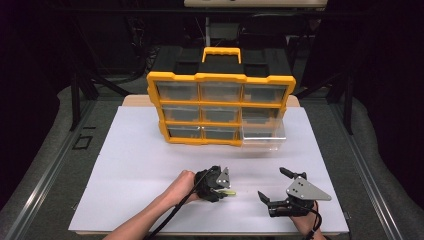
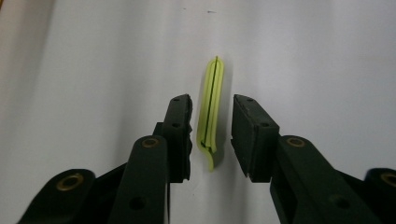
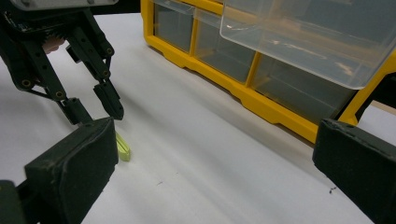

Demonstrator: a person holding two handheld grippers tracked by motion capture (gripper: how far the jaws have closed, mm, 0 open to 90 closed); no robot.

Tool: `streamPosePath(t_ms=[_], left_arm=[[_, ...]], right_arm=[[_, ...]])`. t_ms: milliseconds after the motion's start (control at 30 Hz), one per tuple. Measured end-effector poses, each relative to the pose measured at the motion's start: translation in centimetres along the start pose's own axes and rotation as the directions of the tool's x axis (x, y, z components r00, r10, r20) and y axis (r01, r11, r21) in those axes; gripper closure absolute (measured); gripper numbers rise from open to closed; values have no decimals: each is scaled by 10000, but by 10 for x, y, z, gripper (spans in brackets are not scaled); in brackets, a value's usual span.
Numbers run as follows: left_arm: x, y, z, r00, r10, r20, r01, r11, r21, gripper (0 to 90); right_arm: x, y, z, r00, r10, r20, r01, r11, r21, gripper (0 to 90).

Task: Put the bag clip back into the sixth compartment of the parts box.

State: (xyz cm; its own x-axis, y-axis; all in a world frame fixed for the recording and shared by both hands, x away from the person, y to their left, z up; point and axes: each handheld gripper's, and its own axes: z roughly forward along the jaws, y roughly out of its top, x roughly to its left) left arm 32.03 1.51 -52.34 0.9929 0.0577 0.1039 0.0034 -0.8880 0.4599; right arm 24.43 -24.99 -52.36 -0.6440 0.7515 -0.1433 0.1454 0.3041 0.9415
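A: Surface?
B: White board (image 1: 150, 165) on a grey table (image 1: 60, 165), dark room behind with cables and black stands. A yellow organizer (image 1: 220, 107) with clear drawers stood toward the board's far edge, black-and-yellow handle on top. One clear drawer (image 1: 262, 135) at its lower right corner was pulled out over the board.

A: The thing?
B: A thin lime-green clip (image 2: 211, 109), lying flat on the board near the front edge, about mid-width. In the high view it poked out just right of the left tongs (image 1: 223, 186).

A: Relative to the tongs?
B: In the left gripper view the clip lay between the two black jaws, running lengthwise along them, tip sticking out past the pads. Bare board showed on both sides of it, wider on the right; the left jaw was just beside it. So not pressing: left tongs open around the clip, nothing gripped.

A: Right tongs?
B: Right tongs (image 1: 272, 187) near the front right of the board, jaws wide apart, holding nothing, well apart from the clip. Their own view showed the left tongs over the clip and the pulled-out drawer.

A: Any writing?
B: None readable.
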Motion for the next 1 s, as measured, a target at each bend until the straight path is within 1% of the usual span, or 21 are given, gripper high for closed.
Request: streamPosePath(t_ms=[67, 133, 167, 333, 433, 567, 633, 667, 700, 767, 800, 833, 1000], left_arm=[[0, 2, 3, 9999, 134, -61, -132, 9996, 256, 696], [0, 3, 5, 9996, 265, 47, -267, 9986, 466, 717], [0, 3, 6, 9994, 307, 137, -314, 9982, 507, 727], [2, 5, 10, 9979, 630, 179, -643, 9947, 800, 781], [2, 7, 12, 9961, 835, 275, -858, 9914, 984, 788], [4, 8, 12, 9950, 888, 454, -931, 9903, 1029, 796], [5, 9, 11, 9937, 1016, 463, -1062, 9882, 1103, 799], [5, 9, 10, 9938, 1016, 462, -1062, 9878, 1136, 800], [5, 9, 9, 9932, 1074, 446, -1119, 9871, 1149, 800], [6, 8, 4, 9941, 1009, 405, -1048, 9886, 1082, 800], [7, 8, 2, 9935, 1077, 365, -1111, 9880, 1072, 800], [8, 8, 0, 9944, 1005, 312, -1034, 9887, 1084, 800], [10, 7, -10, 9951, 986, 108, -992, 9901, 991, 800]], right_arm=[[0, 0, 0, 10000, 5, -38, -5, 10000, 41, 0], [0, 0, 1, 10000, 4, -51, -3, 10000, 87, 0], [0, 0, 1, 10000, 8, -71, -7, 9999, 115, 0], [0, -1, 2, 9999, -3, -104, 4, 9999, 150, 0], [1, -1, 2, 9999, -5, -146, 8, 9998, 192, 0], [0, -1, 2, 9999, -7, -132, 10, 9998, 200, 0], [0, -1, 2, 9999, -1, -110, 3, 9998, 213, 0], [0, -1, 2, 9999, -13, -113, 15, 9998, 211, 0], [-1, -1, 2, 10000, -35, -93, 37, 9998, 194, 0], [-1, -1, 1, 9999, -35, -98, 37, 9998, 191, 0], [-1, -1, 1, 9999, -36, -94, 37, 9998, 188, 0], [0, -1, 1, 10000, -34, -83, 36, 9998, 194, 0], [0, -1, 1, 10000, -33, -71, 34, 9998, 184, 0]])
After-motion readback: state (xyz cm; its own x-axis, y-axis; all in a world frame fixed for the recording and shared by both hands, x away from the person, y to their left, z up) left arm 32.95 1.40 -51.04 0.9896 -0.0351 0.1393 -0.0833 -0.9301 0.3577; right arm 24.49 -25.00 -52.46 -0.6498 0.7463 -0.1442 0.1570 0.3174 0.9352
